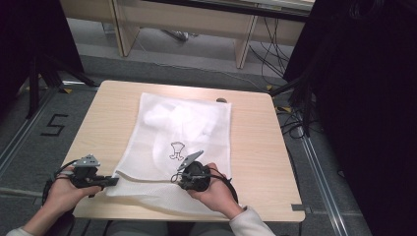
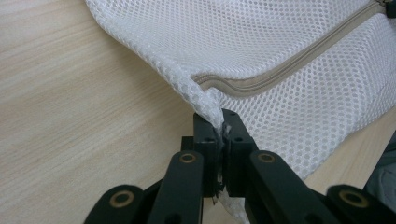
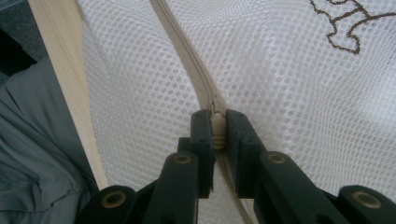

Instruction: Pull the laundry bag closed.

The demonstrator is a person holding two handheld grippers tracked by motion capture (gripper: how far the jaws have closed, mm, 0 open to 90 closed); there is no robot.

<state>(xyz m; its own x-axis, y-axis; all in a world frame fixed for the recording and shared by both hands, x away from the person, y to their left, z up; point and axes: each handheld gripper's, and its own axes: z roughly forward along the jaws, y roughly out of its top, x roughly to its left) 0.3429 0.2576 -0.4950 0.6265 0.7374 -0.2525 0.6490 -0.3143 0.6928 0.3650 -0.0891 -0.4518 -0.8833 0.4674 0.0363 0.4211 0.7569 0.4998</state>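
High view: lying flat on the table [image 1: 246, 128], a white mesh bag [image 1: 196, 123] with a small dark print [image 1: 177, 150] just ahead of the right gripper [image 1: 189, 178]. Left gripper [image 1: 105, 181] reaching to the bag's near left corner; right gripper resting on the near edge, well apart from the left one. Probably pinning the corner with one tool while working the zipper with the other.

Left gripper view: jaws clenched, grasping the mesh corner [image 2: 208, 100] directly between the tips. Running away to the right of the tips, the beige zipper tape [image 2: 280, 74]. Holding here likely keeping the bag from sliding when the zipper gets pulled. Showing the pinch clearly, which the high view is leaving too small to tell.

Right gripper view: jaws clenched, grasping the zipper pull [image 3: 217, 128] between the tips. Zipper line [image 3: 180, 44] stretching straight ahead from the tips, closed ahead of the slider; print [image 3: 345, 21] ahead and to the right. Grey cloth [image 3: 32, 140] to the left, beyond the table edge.
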